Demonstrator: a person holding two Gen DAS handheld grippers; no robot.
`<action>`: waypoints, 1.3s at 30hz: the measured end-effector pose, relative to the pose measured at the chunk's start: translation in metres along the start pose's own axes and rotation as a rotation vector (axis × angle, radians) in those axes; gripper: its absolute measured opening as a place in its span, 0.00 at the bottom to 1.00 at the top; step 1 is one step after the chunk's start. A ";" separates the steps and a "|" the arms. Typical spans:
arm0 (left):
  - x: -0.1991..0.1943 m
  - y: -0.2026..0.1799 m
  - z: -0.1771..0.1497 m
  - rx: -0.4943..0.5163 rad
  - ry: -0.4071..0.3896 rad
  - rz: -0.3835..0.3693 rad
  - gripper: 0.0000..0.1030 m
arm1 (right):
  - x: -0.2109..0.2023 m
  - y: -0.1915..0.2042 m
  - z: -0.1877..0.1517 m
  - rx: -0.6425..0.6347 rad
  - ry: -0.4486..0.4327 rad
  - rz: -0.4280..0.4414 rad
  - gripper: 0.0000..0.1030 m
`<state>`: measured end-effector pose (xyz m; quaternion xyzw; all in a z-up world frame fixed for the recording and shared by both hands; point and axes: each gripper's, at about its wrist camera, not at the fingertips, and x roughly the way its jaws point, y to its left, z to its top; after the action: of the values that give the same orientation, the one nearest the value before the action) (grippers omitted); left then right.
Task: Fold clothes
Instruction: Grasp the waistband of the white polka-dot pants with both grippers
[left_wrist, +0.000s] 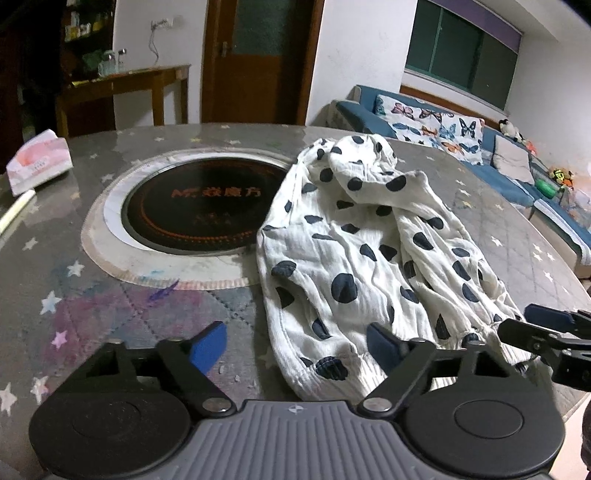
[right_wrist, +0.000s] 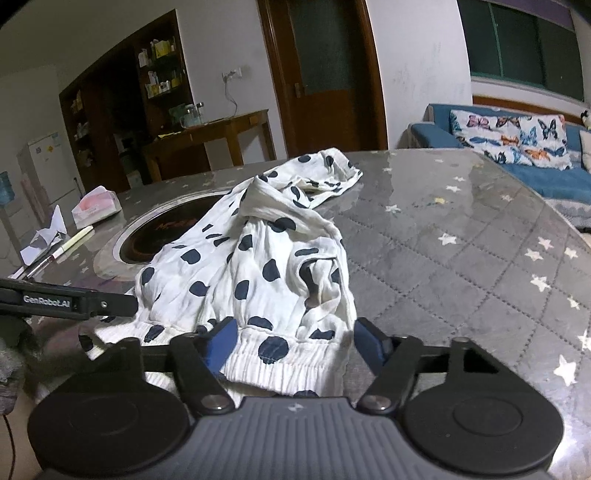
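Note:
A white garment with dark blue dots (left_wrist: 369, 254) lies crumpled on the round table, its ribbed hem toward me. My left gripper (left_wrist: 295, 347) is open, with the left corner of the hem between its blue pads. My right gripper (right_wrist: 297, 345) is open around the right part of the hem (right_wrist: 288, 362), low over the table. The garment shows in the right wrist view too (right_wrist: 258, 258). The right gripper's fingers (left_wrist: 546, 325) show at the right edge of the left wrist view. The left gripper's body (right_wrist: 55, 299) shows at the left of the right wrist view.
A round black induction hob (left_wrist: 199, 210) is set in the grey star-patterned table (right_wrist: 461, 251), partly under the garment. A tissue box (left_wrist: 38, 158), a pen (right_wrist: 72, 240) and folded paper (right_wrist: 46, 236) lie at the table's left. A blue sofa (left_wrist: 509, 173) stands to the right.

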<state>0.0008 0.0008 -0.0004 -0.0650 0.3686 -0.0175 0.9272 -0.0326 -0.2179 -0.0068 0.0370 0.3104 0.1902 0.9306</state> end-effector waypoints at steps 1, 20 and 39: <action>0.001 0.001 0.000 -0.001 0.006 -0.010 0.69 | 0.002 -0.001 0.001 0.005 0.005 0.004 0.65; 0.006 0.007 0.003 -0.006 0.044 -0.096 0.18 | 0.009 -0.013 0.004 0.041 0.036 -0.006 0.41; -0.027 0.019 0.004 0.086 0.001 -0.042 0.03 | -0.027 -0.011 0.001 0.015 0.054 0.113 0.06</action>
<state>-0.0160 0.0218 0.0184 -0.0326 0.3663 -0.0531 0.9284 -0.0483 -0.2384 0.0078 0.0563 0.3342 0.2411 0.9094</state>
